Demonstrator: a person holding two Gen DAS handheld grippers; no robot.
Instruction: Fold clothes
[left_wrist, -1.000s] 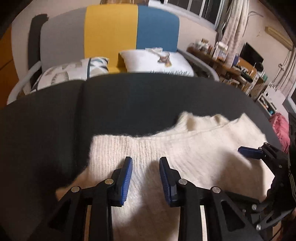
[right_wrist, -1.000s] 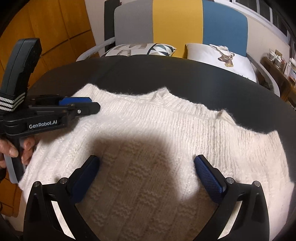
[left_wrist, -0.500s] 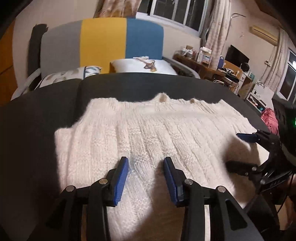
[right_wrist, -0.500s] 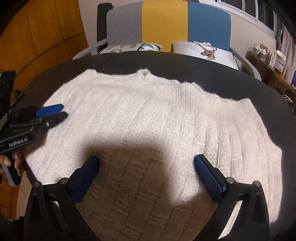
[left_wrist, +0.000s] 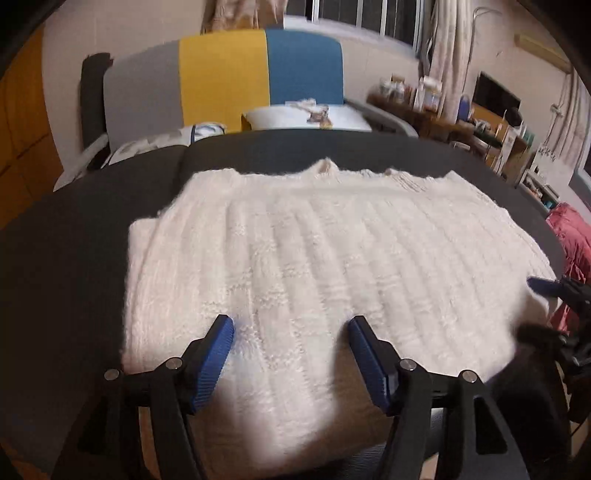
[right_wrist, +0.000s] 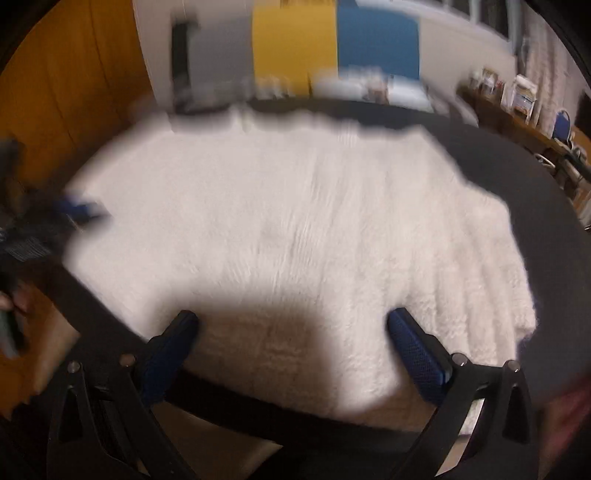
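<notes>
Dark round surface (left_wrist: 92, 266) carries your fluffy white ribbed knit sweater (left_wrist: 332, 258): soft, light, floppy. Left tool (left_wrist: 290, 328) is opening, right tool (right_wrist: 291, 321) spread wide, both empty; pinch the hem corners.

Warm, dim indoor light overall, yellowish cast everywhere. Strong heavy fisheye bending in both views, black vignette in the corners. Left wrist view fairly sharp in the middle, white knit sweater (left_wrist: 314, 266) bright, almost blown out under light from above. Soft dark shadow across its near edge. Slight smear at the right edge. Right wrist view badly motion-blurred: striped sofa (right_wrist: 332, 48) streaked, sweater knit texture lost. Big dark shadow pooled on the sweater between the blue fingers (right_wrist: 413, 350). Dark table (left_wrist: 74, 258) soaks up most light, no glare.
</notes>
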